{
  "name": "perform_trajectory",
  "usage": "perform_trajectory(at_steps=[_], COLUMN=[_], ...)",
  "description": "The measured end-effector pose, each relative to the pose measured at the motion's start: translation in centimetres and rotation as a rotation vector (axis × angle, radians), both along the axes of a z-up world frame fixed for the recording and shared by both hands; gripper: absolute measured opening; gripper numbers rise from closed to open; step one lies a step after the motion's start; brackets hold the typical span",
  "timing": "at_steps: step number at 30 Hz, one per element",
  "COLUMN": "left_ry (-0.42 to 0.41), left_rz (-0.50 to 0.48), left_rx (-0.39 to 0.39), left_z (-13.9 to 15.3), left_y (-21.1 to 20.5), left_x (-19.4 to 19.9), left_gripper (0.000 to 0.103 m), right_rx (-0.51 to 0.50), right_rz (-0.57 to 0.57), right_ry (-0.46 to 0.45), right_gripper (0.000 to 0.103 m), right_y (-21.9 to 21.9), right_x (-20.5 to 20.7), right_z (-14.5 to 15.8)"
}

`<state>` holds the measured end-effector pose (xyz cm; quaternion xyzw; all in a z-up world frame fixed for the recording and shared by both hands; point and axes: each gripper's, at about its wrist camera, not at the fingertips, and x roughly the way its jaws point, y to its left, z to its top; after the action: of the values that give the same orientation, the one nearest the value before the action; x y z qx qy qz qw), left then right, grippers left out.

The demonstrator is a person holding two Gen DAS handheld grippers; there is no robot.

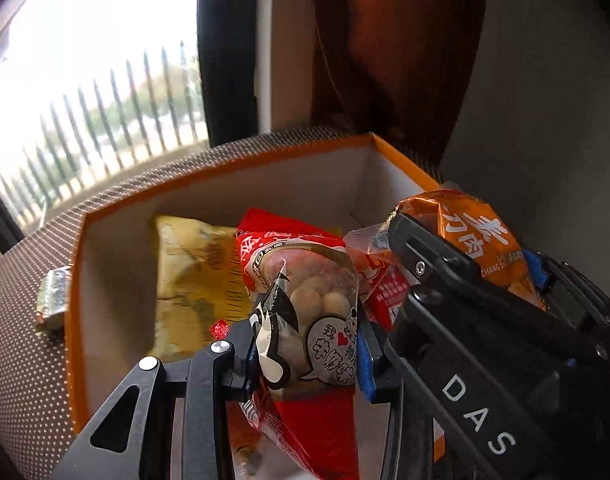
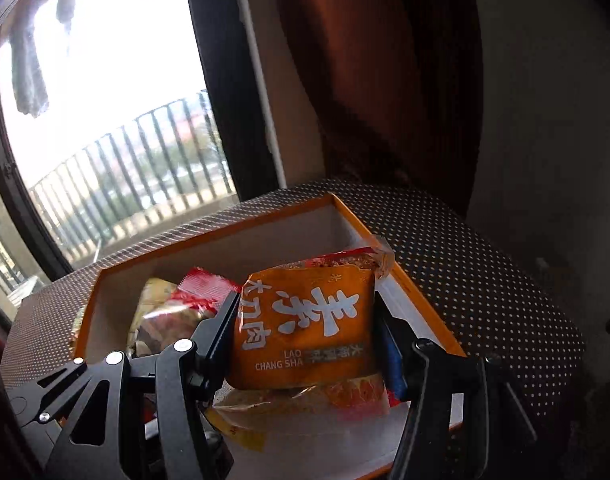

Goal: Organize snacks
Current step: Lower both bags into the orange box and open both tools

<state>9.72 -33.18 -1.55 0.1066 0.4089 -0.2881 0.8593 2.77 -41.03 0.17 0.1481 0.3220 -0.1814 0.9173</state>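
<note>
An orange-rimmed open box point(image 1: 225, 168) with white walls sits on a dotted brown surface; it also shows in the right wrist view point(image 2: 209, 240). My left gripper point(image 1: 309, 344) is shut on a red snack bag with a clear window point(image 1: 313, 300), held over the box. My right gripper point(image 2: 305, 336) is shut on an orange packet with white characters point(image 2: 305, 324), also over the box. The right gripper point(image 1: 465, 300) and its orange packet point(image 1: 481, 232) show at the right of the left wrist view. A yellow packet point(image 1: 193, 272) lies inside the box.
A small foil-wrapped snack point(image 1: 53, 300) lies on the dotted surface point(image 1: 21, 360) just outside the box's left wall. A window with a railing point(image 2: 125, 160) is behind, with a dark red curtain point(image 2: 385, 80) and a wall to the right.
</note>
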Motion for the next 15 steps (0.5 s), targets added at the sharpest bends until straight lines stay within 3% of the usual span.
perform_trajectory(at_steps=[4, 9, 15], left_ry=[-0.007, 0.052, -0.031], left_rz=[-0.014, -0.058, -0.043], left_rx=[0.037, 0.058, 0.118], left_z=[-0.6, -1.1, -0.8], left_y=[-1.0, -1.8, -1.4], left_x=[0.3, 0.7, -0.7], left_gripper=[0.038, 0.042, 0.062], right_rx=[0.030, 0.032, 0.021], right_rz=[-0.005, -0.009, 0.020], right_ry=[0.012, 0.023, 0.022], right_gripper=[0.063, 0.061, 0.061], right_y=[-0.7, -1.4, -1.7], right_x=[0.3, 0.4, 0.2], right_z=[-1.0, -1.3, -1.3])
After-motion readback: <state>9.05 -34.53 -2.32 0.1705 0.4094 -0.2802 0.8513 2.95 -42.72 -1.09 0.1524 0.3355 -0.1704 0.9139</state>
